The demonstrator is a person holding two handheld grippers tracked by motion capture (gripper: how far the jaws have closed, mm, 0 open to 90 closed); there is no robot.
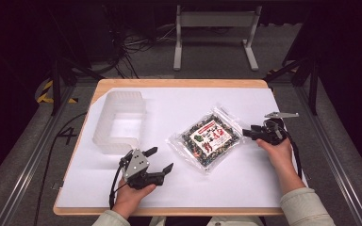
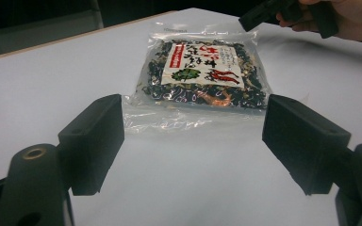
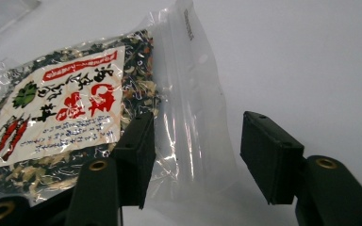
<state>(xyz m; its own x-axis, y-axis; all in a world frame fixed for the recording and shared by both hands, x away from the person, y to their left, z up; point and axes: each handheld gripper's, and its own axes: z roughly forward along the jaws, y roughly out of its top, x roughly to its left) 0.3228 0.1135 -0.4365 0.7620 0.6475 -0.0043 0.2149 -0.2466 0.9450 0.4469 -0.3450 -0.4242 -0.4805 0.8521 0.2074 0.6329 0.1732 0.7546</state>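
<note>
The clear snack bag [image 1: 206,139] lies flat at the centre of the frame on the white-covered counter [image 1: 179,188]. The right hand-held gripper [image 1: 249,133] sits at its right edge, jaws spread around the clear sealed strip, not clenched. The left hand-held gripper [image 1: 160,160], lower left of the bag, gapes released, with a translucent bin [image 1: 120,122] in the upper left.

A translucent plastic container [image 1: 119,122] is sitting on the white sheet [image 1: 179,188] at about ten o'clock, open side up. The wooden table [image 1: 179,83] is showing along the edges. A metal stand [image 1: 215,33] is standing at twelve o'clock beyond it.
</note>
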